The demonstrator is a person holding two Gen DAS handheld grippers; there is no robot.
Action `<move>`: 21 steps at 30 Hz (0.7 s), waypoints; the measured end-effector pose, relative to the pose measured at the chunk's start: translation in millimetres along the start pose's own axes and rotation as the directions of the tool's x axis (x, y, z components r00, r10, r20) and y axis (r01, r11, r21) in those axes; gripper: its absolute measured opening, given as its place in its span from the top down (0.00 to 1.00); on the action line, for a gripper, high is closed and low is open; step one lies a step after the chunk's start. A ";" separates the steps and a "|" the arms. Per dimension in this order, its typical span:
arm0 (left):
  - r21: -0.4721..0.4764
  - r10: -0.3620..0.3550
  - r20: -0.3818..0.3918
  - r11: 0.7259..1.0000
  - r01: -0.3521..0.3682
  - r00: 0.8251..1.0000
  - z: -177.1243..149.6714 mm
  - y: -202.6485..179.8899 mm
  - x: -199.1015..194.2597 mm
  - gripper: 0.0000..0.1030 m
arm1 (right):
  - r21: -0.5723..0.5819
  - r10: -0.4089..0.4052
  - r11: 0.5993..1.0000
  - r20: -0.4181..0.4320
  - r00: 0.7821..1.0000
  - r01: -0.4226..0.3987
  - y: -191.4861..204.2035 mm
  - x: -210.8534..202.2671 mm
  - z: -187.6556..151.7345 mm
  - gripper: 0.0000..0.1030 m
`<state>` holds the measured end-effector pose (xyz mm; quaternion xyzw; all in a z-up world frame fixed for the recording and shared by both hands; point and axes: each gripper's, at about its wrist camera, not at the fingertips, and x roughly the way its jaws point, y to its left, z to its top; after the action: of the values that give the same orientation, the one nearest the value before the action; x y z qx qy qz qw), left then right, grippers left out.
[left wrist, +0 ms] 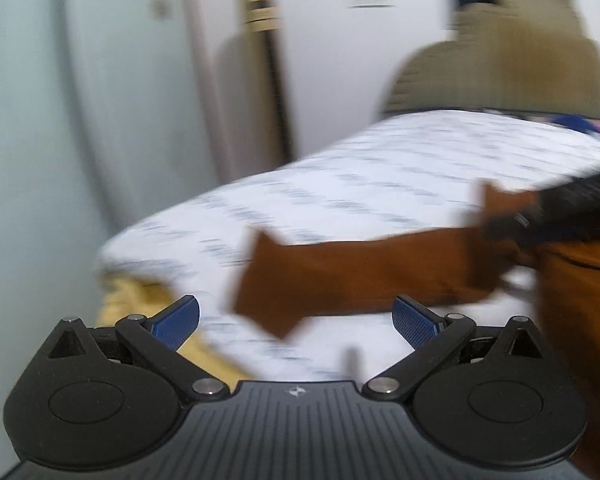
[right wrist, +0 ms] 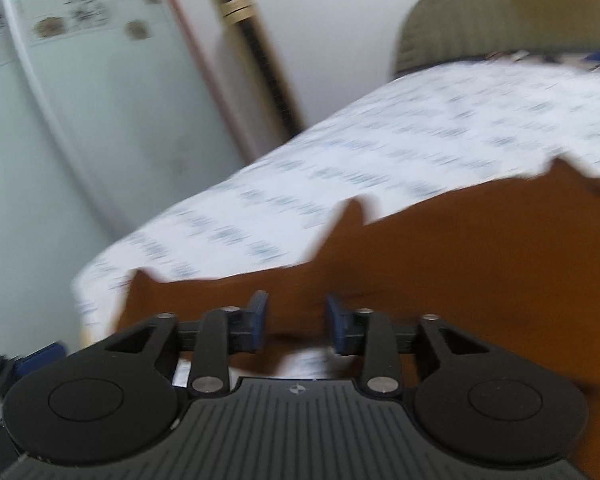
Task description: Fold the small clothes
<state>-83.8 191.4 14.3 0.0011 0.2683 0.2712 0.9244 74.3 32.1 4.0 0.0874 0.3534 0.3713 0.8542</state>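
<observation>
A brown garment [left wrist: 360, 276] lies spread on a bed with a white patterned sheet [left wrist: 380, 168]; the picture is blurred. My left gripper [left wrist: 296, 306] hovers just before the garment's left end, open wide with nothing between its blue pads. At the right edge of the left wrist view a dark blurred shape [left wrist: 560, 216] sits over the garment; I cannot tell what it is. In the right wrist view the brown garment [right wrist: 460, 248] fills the lower right. My right gripper [right wrist: 297, 308] is over its near edge, its pads a little apart and not pressing on the cloth.
A tan padded headboard [left wrist: 500, 60] stands at the far end of the bed. Pale wardrobe doors [left wrist: 80, 120] and a tall dark column with a gold top [left wrist: 260, 8] stand to the left. A yellow bed edge [left wrist: 128, 296] shows below the sheet. Coloured cloth [left wrist: 580, 124] lies by the headboard.
</observation>
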 end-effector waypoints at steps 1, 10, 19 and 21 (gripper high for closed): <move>-0.019 0.030 0.002 0.999 -0.030 1.000 1.0 9.2 3.7 0.00 | 0.010 0.043 0.999 -0.026 0.999 -0.043 8.5 8.1 -1.4 0.57; -0.185 0.240 0.011 0.955 -0.234 0.971 17.4 78.5 21.2 0.00 | 0.237 0.287 0.941 -0.171 0.943 -0.243 50.3 85.9 -18.6 0.57; -0.293 0.221 0.045 0.935 -0.198 0.974 20.2 85.4 9.1 0.00 | 0.294 0.387 0.896 -0.153 0.909 -0.332 58.4 90.0 -11.7 0.91; -0.318 0.215 0.064 0.930 -0.184 0.974 21.0 83.9 2.9 0.00 | 0.284 0.408 0.887 -0.117 0.905 -0.363 62.4 76.0 4.8 0.91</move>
<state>-113.4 267.5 43.2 -0.1035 0.1751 0.4024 0.8926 77.9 129.8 -7.7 0.2327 0.4468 0.4914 0.7105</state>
